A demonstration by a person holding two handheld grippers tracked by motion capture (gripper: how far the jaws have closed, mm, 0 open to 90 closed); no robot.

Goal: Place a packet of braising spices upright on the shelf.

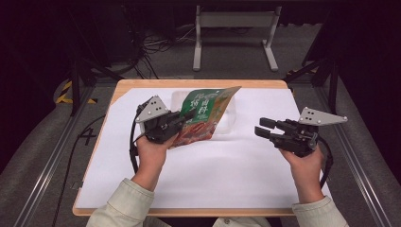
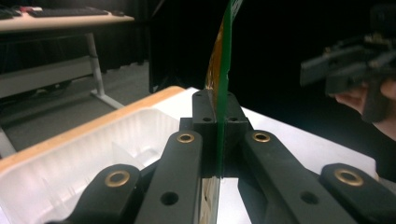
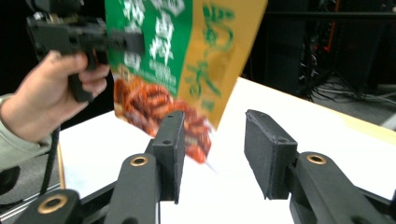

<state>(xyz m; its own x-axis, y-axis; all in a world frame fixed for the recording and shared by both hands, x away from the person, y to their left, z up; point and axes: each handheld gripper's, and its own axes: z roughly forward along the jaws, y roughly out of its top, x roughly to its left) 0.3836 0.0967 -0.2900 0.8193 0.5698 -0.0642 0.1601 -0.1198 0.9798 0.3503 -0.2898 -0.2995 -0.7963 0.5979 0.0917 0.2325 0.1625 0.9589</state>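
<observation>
A green and orange snack pouch (image 1: 204, 113) with a picture of red food hangs above the table, held upright at its left edge by my left gripper (image 1: 185, 117), which is shut on it. Along the left gripper's own jaws the pouch (image 2: 223, 70) stands edge-on, clamped between them. My right gripper (image 1: 265, 127) is open to the right of the pouch and apart from it, jaws pointing left. From the right gripper's camera, the pouch (image 3: 177, 60) is beyond the open fingers (image 3: 172, 144) with nothing between them.
A clear plastic tray (image 1: 227, 113) lies on the white sheet (image 1: 213, 165) behind the pouch, near the table's far edge. In the left gripper view the tray (image 2: 84, 154) is just left of the jaws. A white bench frame (image 1: 234, 28) stands on the floor beyond the table.
</observation>
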